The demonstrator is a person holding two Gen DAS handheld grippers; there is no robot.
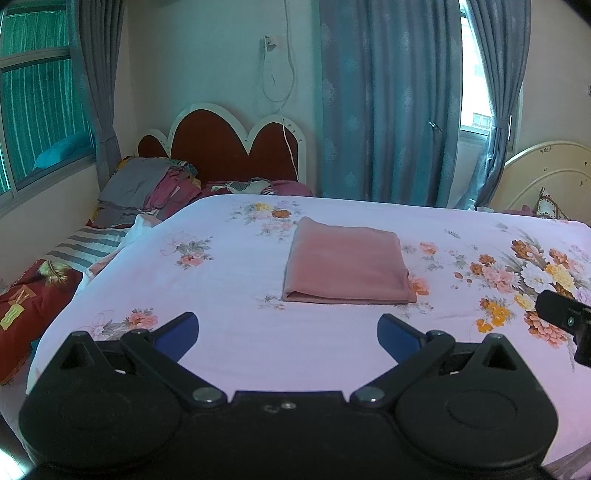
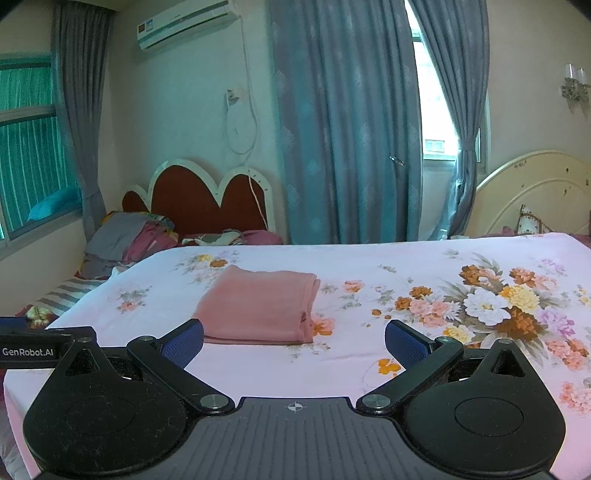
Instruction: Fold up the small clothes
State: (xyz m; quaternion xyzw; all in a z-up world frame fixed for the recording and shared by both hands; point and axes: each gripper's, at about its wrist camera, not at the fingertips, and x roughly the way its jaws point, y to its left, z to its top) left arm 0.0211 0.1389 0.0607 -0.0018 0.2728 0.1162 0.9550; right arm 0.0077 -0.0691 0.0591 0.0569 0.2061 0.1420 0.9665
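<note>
1. Bed [image 1: 258, 354] fills most of both views, covered by a pale pink floral sheet [image 2: 424, 266]; big flower print sits on its right part.
2. Blue-grey curtains [image 1: 388, 110] hang behind the bed; a red heart-shaped headboard [image 1: 236, 147] stands against the far wall at left, a cream headboard [image 2: 535, 192] at far right.
3. Air conditioner [image 2: 183, 24] is mounted high on the wall, right wrist view only.
4. Pile of mixed bedding and clothes [image 1: 140, 188] lies beyond the sheet's far left corner; single items are hard to tell apart.
5. Folded pink garment [image 1: 347, 264] lies flat on the sheet, a neat rectangle near the bed's middle, touched by neither tool.
6. Left gripper [image 1: 288, 332]: blue-padded fingers spread wide, nothing between them, near edge of the garment just ahead.
7. Right gripper [image 2: 294, 343]: also spread wide and empty, garment ahead and slightly left, its near edge by the left finger pad [image 2: 184, 341].
</note>
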